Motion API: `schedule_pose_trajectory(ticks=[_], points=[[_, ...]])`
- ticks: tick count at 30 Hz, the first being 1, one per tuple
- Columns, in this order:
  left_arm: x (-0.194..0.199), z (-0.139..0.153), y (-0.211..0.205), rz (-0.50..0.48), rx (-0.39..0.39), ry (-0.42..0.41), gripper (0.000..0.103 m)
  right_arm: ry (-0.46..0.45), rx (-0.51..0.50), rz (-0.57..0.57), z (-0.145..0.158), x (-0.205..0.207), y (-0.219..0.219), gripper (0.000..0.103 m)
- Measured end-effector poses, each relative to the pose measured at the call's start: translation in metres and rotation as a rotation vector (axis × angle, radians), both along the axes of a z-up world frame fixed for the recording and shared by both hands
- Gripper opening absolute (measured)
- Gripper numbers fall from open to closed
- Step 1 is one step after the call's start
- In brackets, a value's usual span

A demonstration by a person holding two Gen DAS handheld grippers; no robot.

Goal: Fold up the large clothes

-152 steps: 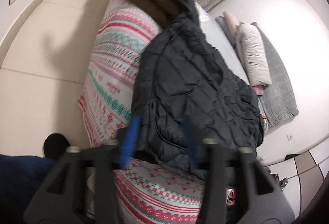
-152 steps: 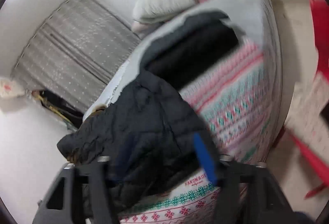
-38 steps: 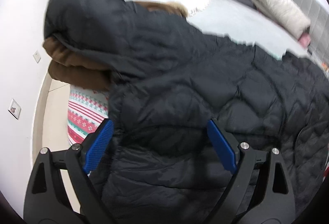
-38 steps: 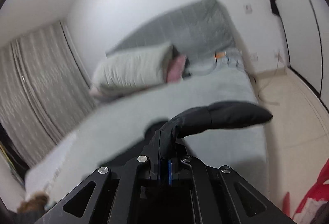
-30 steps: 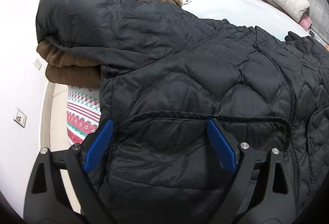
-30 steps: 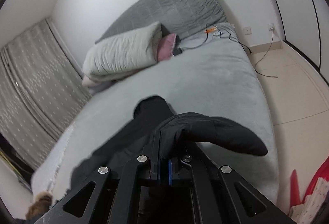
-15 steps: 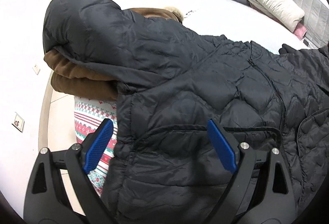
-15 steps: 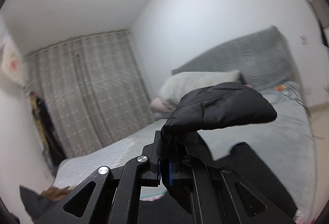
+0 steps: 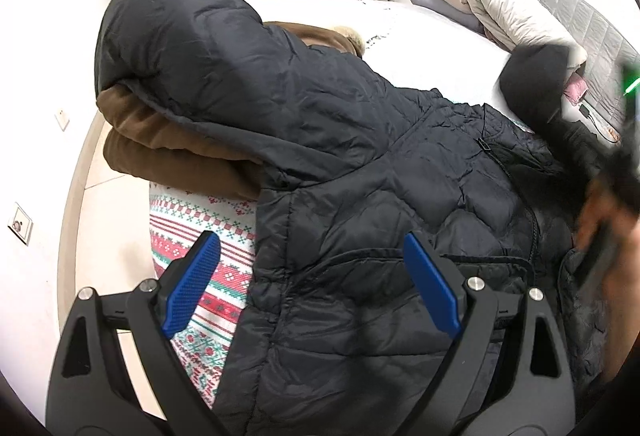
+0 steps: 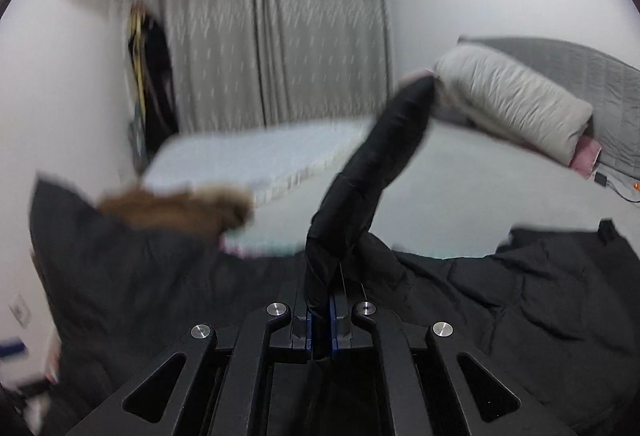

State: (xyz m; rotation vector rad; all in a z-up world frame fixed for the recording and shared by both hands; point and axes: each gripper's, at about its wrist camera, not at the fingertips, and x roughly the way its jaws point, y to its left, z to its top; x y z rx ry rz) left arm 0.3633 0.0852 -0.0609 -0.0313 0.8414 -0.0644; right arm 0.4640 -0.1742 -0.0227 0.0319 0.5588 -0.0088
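Black jacket (image 9: 360, 164) under wide-open left tool (image 9: 312, 284); right tool (image 10: 320, 320) pinching sleeve (image 10: 384, 156).

My left view is bright, evenly lit and sharp, blurring only at its right edge; my right view smears throughout. Fisheye bends both rims.

Bare grey bedspread (image 10: 460, 188) beyond the black jacket (image 9: 360, 164) (pillows (image 10: 516, 108) crowding the headboard end), brown folded coat (image 9: 168, 144) at left.

Black quilted puffer jacket (image 9: 360, 164) spread on bed, one sleeve (image 10: 380, 164) raised
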Motion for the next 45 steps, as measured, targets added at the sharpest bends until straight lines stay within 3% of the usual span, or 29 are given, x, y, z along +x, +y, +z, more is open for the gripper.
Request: schedule_pose_trajectory(ticks=[2,5,8,10,12,18,21,24,27,29,34,36,40,45], points=[[-0.002,0.001,0.002,-0.003,0.002,-0.006,0.092,0.105,-0.044,0.009,-0.039,0.011,0.015,0.008],[-0.002,0.002,0.006,0.000,-0.011,-0.006,0.092,0.214,-0.113,0.066,-0.074,0.019,0.028,0.018],[-0.001,0.001,0.007,0.000,-0.023,-0.002,0.092,0.239,-0.105,0.090,-0.081,0.020,0.030,0.033],[0.000,0.001,0.006,-0.002,-0.029,0.001,0.092,0.244,-0.054,0.109,-0.075,0.021,0.028,0.050],[0.000,0.002,0.005,-0.007,-0.037,0.001,0.092,0.243,0.018,0.146,-0.069,0.006,0.017,0.055],[-0.003,0.002,0.000,-0.032,-0.026,-0.003,0.092,0.263,0.156,0.226,-0.042,-0.020,-0.008,0.056],[-0.003,0.000,-0.001,-0.040,-0.022,-0.003,0.092,0.210,0.211,0.146,-0.030,-0.030,-0.050,0.056],[-0.002,-0.004,-0.007,-0.054,-0.025,0.008,0.092,0.282,0.248,0.010,-0.049,-0.027,-0.100,0.059],[0.001,-0.013,-0.019,-0.084,-0.022,0.040,0.092,0.367,0.200,-0.086,-0.087,-0.027,-0.132,0.059],[0.003,-0.019,-0.027,-0.100,-0.018,0.063,0.092,0.369,0.190,-0.091,-0.098,-0.032,-0.137,0.059],[0.001,-0.024,-0.037,-0.106,0.021,0.058,0.092,0.295,0.097,-0.111,-0.073,-0.043,-0.123,0.060],[0.000,-0.026,-0.038,-0.108,0.024,0.060,0.092,0.265,0.058,-0.147,-0.070,-0.047,-0.122,0.070],[0.000,-0.027,-0.038,-0.101,0.026,0.061,0.092,0.365,-0.010,-0.186,-0.096,-0.033,-0.125,0.071],[0.001,-0.019,-0.027,-0.091,0.014,0.042,0.092,0.350,-0.100,-0.209,-0.077,-0.033,-0.103,0.071]])
